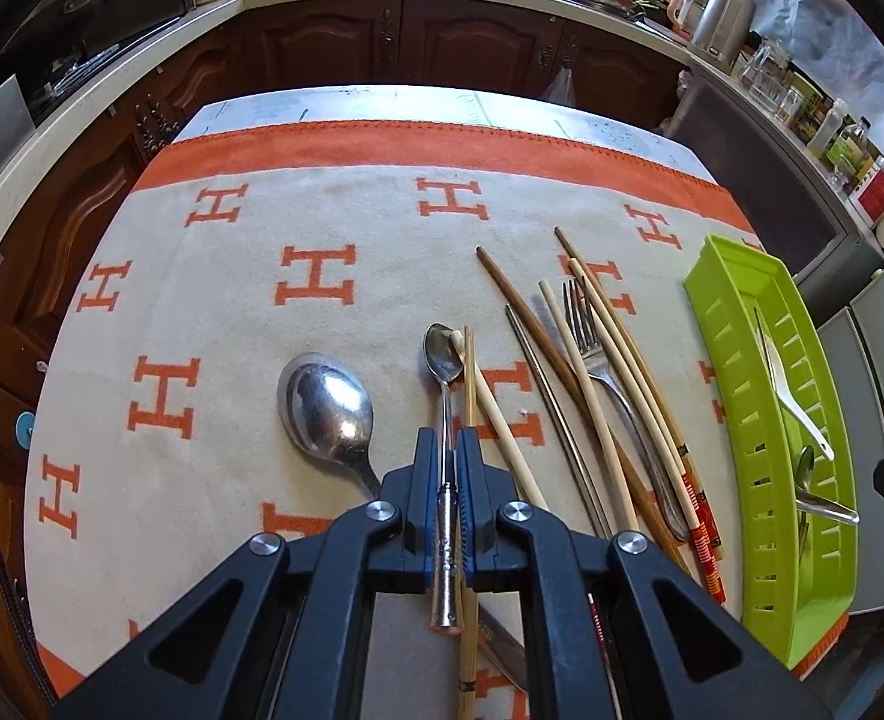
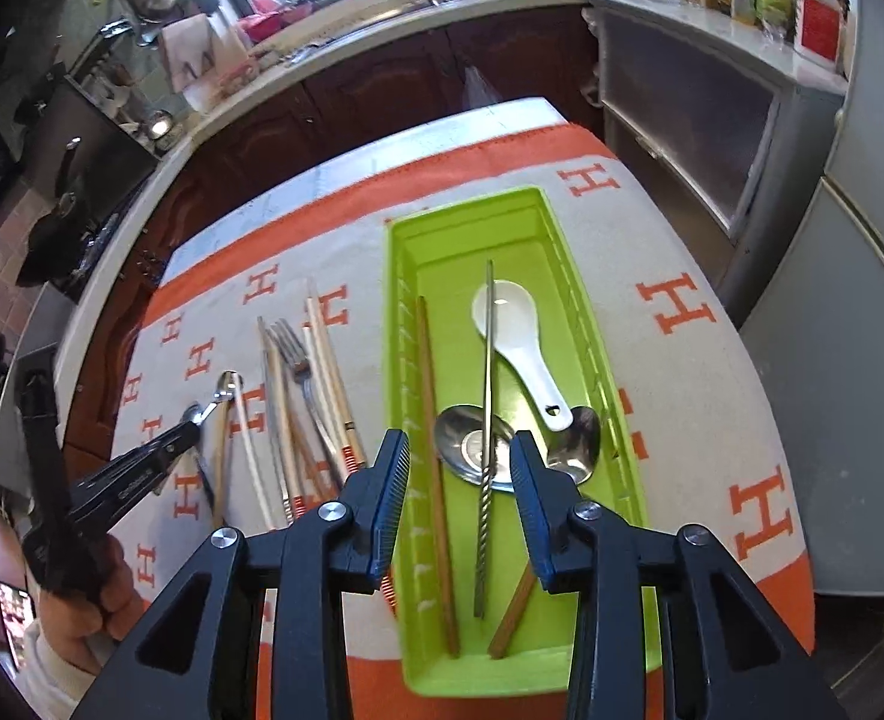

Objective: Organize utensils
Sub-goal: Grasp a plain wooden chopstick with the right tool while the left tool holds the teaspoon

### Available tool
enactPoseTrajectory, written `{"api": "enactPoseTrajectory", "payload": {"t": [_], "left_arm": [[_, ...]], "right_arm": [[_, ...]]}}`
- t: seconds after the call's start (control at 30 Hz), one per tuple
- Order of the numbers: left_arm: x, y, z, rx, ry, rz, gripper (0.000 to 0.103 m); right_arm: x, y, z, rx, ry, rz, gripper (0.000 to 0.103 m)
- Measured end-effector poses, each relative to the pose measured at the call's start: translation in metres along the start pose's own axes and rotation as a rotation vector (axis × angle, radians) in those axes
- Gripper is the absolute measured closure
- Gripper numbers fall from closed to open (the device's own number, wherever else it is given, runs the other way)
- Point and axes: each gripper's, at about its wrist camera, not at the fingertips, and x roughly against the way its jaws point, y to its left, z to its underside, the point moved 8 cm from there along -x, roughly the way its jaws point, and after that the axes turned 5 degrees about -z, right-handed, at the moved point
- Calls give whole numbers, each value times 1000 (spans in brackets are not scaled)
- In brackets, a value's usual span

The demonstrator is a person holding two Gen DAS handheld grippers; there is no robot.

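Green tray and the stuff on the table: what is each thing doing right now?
Green tray: holds spoons and chopsticks.
Metal chopstick: lying in tray.
Left hand-held gripper: shut on thin spoon.
Right hand-held gripper: open above tray.
Fork: lying on cloth.
Big spoon: lying on cloth.

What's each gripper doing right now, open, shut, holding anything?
Left gripper: shut on the handle of the small metal spoon.
Right gripper: open, holding nothing, above the green tray; the metal chopstick lies below it in the tray.
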Motion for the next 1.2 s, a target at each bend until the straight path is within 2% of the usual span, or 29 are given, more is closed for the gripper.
{"api": "enactPoseTrajectory", "payload": {"t": [0.3,0.63,0.73,0.9,1.03,1.2], "left_arm": [[29,27,7,56,-46,25,99],[39,58,21,102,-47,49,99],[35,53,27,89,-25,90,99],[24,34,38,6,15,155,85],[12,24,45,-70,10,140,81],[-5,23,51,-78,34,132,81]], "right_arm": [[13,37,22,20,-1,-112,68],[-22,69,43,80,103,-177,68],[-33,81,50,106,131,-186,68],[-43,90,53,117,151,-206,68],[-48,89,53,115,159,-213,68],[-54,86,56,114,180,-217,68]]}}
